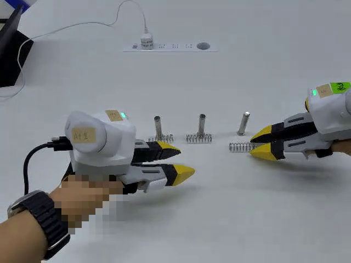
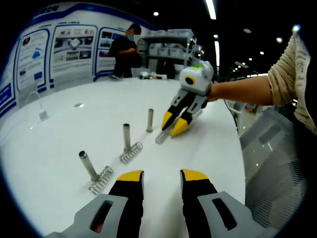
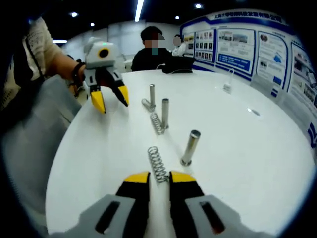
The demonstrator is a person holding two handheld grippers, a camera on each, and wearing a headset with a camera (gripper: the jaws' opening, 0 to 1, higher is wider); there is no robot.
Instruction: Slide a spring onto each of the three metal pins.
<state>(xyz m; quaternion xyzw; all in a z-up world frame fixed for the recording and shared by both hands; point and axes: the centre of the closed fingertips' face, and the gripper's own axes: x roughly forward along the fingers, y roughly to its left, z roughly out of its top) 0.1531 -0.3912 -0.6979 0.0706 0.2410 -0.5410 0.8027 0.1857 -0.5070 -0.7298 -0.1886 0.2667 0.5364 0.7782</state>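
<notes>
Three metal pins stand upright in a row on the white table: left pin (image 1: 158, 126), middle pin (image 1: 202, 124), right pin (image 1: 243, 123). One spring lies flat at the foot of each: left spring (image 1: 160, 139), middle spring (image 1: 198, 138), right spring (image 1: 241, 146). My right gripper (image 1: 254, 145) is open, and the near end of the right spring (image 3: 158, 163) lies between its yellow tips (image 3: 159, 178), beside the right pin (image 3: 189, 146). My left gripper (image 1: 185, 161) is open and holds nothing. It hovers just in front of the left pin (image 2: 88, 164) and left spring (image 2: 101, 179).
A white power strip (image 1: 170, 47) with a plugged-in cable lies at the back of the table. A dark object (image 1: 8, 52) stands at the far left. The table's curved edge (image 2: 237, 163) runs on the near side. People stand beyond the table's far end.
</notes>
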